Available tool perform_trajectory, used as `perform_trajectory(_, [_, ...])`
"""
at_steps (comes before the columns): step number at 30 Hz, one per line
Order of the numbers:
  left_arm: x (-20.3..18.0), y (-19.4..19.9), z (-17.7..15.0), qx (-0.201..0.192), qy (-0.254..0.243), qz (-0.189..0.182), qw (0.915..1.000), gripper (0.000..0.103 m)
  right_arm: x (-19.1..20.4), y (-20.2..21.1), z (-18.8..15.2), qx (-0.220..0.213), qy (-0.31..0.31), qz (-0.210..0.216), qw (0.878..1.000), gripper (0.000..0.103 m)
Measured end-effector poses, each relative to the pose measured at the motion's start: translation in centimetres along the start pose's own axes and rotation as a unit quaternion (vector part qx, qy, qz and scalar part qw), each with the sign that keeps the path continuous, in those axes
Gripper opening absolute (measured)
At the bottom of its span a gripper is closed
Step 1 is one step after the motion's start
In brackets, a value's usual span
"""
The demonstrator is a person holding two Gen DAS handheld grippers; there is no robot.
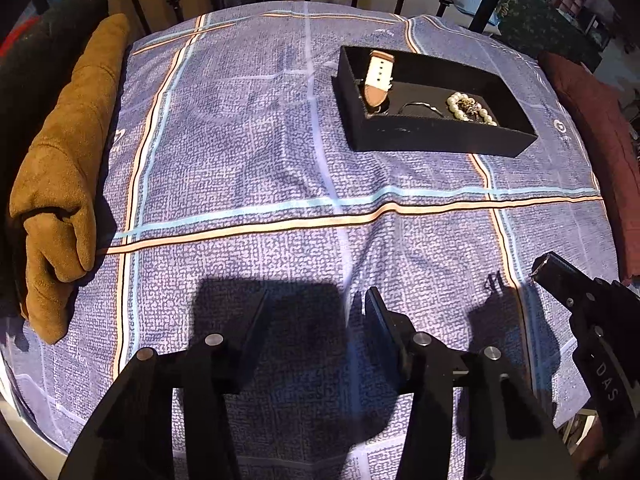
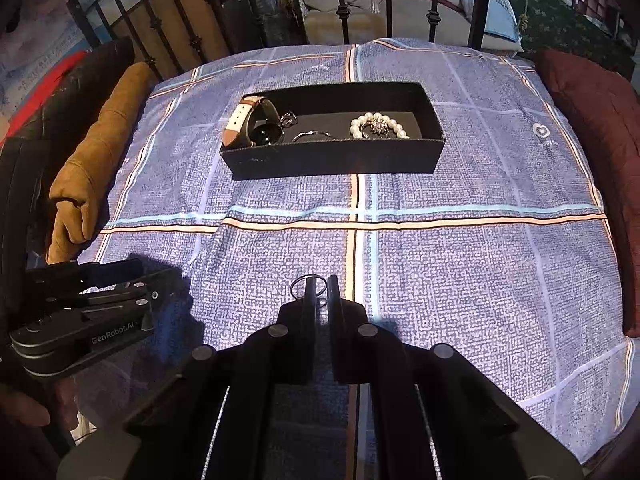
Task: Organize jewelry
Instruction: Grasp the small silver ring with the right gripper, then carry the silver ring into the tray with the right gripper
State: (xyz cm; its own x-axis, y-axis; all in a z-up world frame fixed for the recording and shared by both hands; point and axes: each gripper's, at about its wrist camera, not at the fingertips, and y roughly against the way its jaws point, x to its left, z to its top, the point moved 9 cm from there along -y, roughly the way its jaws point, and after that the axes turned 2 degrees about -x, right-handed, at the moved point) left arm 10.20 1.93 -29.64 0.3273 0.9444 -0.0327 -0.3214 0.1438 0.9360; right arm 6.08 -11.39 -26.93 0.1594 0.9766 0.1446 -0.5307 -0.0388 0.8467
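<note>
From the left wrist camera, the left gripper point(image 1: 316, 300) hung with its fingers spread wide and nothing between them above the blue checked cloth point(image 1: 248, 152). Farther off, to the right, sat the black tray point(image 1: 436, 136), holding a watch point(image 1: 378, 80) with a white-and-tan strap at its left end and a pearl bracelet point(image 1: 472, 110) toward its right. A tan cushion point(image 1: 68, 168) lay along the cloth's left edge. From the right wrist camera, the right gripper point(image 2: 321, 286) had its fingers pressed together on a thin metal ring point(image 2: 306, 285), well short of the tray point(image 2: 336, 158).
</note>
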Motion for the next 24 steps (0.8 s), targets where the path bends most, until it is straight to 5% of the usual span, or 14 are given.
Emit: perform_trajectory(24, [-4.0,5.1,8.1,-0.058,-0.004,-0.013,0.9982,0.04,-1.2,4.6,7.7,-0.08,-0.003,-0.013,0.997,0.006])
